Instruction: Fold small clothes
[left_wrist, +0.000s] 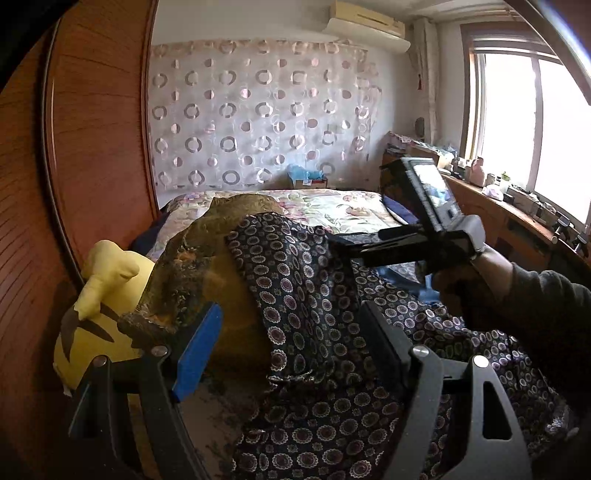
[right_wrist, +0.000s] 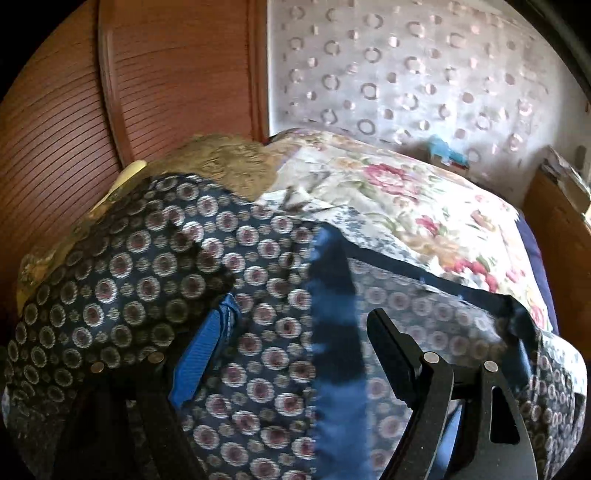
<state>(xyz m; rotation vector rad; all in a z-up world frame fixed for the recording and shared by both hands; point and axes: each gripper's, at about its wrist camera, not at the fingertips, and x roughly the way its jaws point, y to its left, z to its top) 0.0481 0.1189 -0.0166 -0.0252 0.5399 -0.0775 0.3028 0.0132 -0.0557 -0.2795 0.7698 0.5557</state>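
Gaping wide, both the left claw (left_wrist: 291, 354) and right claw (right_wrist: 299, 354) hover empty over patterned cloth (right_wrist: 258, 332).

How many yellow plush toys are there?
1. The yellow plush toy sits at the left by the wooden wardrobe, partly under the brown cloth. Others may be hidden.
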